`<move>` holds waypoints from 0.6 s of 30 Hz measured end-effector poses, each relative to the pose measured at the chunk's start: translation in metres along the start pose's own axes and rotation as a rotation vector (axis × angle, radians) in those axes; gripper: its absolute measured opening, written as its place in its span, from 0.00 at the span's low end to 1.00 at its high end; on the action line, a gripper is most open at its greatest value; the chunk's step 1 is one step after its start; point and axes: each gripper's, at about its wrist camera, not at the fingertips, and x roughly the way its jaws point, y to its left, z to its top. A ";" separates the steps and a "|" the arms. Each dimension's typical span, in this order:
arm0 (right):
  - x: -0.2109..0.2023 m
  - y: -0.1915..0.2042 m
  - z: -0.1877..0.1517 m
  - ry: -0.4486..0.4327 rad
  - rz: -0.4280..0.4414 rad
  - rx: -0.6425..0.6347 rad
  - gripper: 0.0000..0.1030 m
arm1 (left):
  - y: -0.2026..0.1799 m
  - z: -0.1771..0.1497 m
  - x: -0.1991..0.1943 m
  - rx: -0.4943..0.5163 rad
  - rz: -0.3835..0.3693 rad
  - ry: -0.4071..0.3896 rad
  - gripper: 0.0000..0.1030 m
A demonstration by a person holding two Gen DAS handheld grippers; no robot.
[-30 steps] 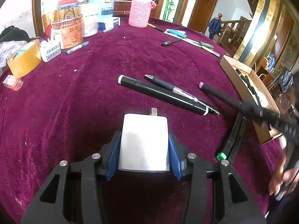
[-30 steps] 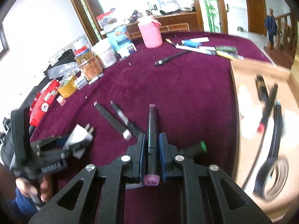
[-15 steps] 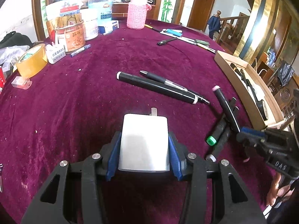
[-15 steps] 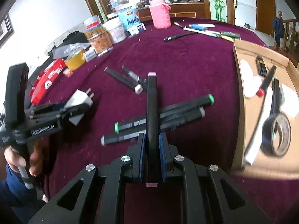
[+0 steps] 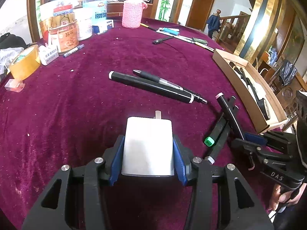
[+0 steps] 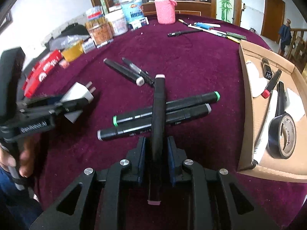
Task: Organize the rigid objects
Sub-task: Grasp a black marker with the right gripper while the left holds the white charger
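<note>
Left wrist view: our left gripper (image 5: 147, 153) points steeply down over the maroon tablecloth (image 5: 76, 105), its blue pads pressed against both sides of a white plug adapter (image 5: 148, 145), whose prongs stick out ahead. The gripper rides clear of the cloth.

To our right, the right gripper (image 5: 247, 137) slants down toward a small heap of markers, a hand (image 5: 282, 195) wrapped around its handle at the frame's edge.

From the right wrist view we see that gripper (image 6: 156, 153) aimed down along a pink-capped black marker (image 6: 158, 118). Its jaws are just starting to part, narrow, with a thin gap showing between the pads and the marker's barrel. The marker lies crosswise on top of a green-capped marker (image 6: 172, 104) and a grey-capped marker (image 6: 134, 129), which sit side by side on the cloth.

Beyond them lie a black marker (image 6: 122, 71) and a pen (image 6: 138, 71), touching. The cardboard tray (image 6: 247, 99) stands at the right, holding tape, markers and white pieces.
</note>
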 end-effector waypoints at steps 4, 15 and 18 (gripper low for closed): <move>-0.007 -0.013 -0.003 -0.030 0.029 0.068 0.13 | -0.004 0.003 -0.002 0.003 -0.019 -0.014 0.44; -0.052 -0.030 -0.015 -0.191 0.079 0.171 0.13 | -0.027 0.003 -0.026 0.041 -0.059 -0.052 0.44; -0.065 -0.038 -0.020 -0.220 0.073 0.198 0.13 | -0.038 0.007 -0.031 0.060 -0.081 -0.061 0.44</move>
